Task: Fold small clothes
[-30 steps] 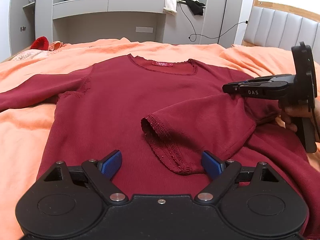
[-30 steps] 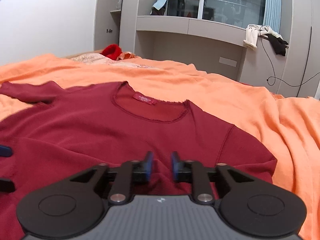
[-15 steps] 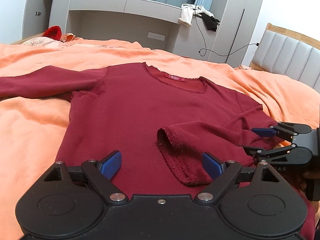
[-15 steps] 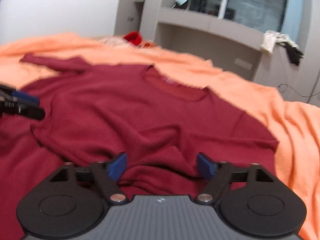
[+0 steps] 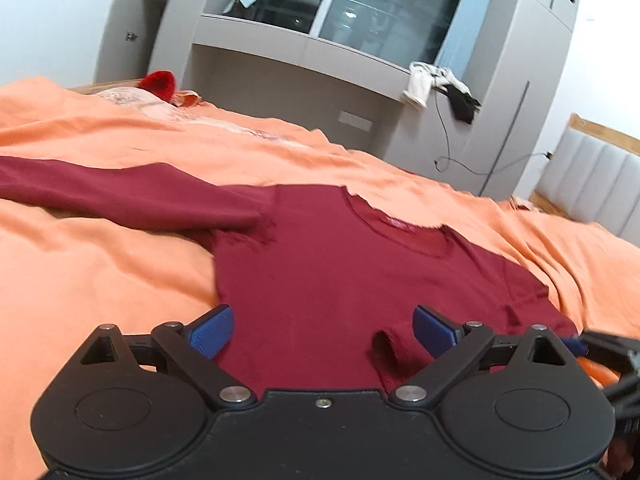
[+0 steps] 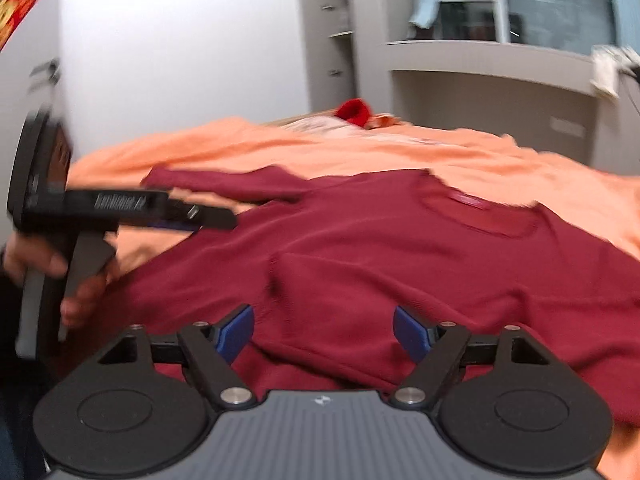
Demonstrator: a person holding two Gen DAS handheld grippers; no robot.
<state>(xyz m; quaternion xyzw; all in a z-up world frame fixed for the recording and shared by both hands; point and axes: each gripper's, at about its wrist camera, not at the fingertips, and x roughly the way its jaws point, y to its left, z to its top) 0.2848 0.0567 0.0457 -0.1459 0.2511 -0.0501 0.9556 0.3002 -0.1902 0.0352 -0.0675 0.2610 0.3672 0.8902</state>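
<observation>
A dark red long-sleeved top (image 5: 340,272) lies flat on the orange bedspread (image 5: 92,280). One sleeve (image 5: 120,196) stretches out to the left. The other sleeve is folded across the body, its cuff (image 5: 384,346) just ahead of my left gripper (image 5: 323,332). That gripper hovers over the lower body of the top, its jaws wide and still opening, with nothing pinched. My right gripper (image 6: 324,334) hangs over the folded sleeve (image 6: 360,280), its jaws apart and closing a little, gripping nothing. In the right wrist view the left gripper (image 6: 218,220) shows side-on, held by a hand (image 6: 80,284).
A red item (image 5: 160,82) and pale cloth lie at the far edge of the bed. Grey built-in cabinets stand behind, with clothes (image 5: 440,88) draped on a ledge and a cable hanging down. A padded headboard (image 5: 592,168) is at the right.
My right gripper opened and let go of the red fabric it was pinching. Both grippers have shifted, and both views have swung left towards the stretched-out sleeve. The left jaws spread slightly wider.
</observation>
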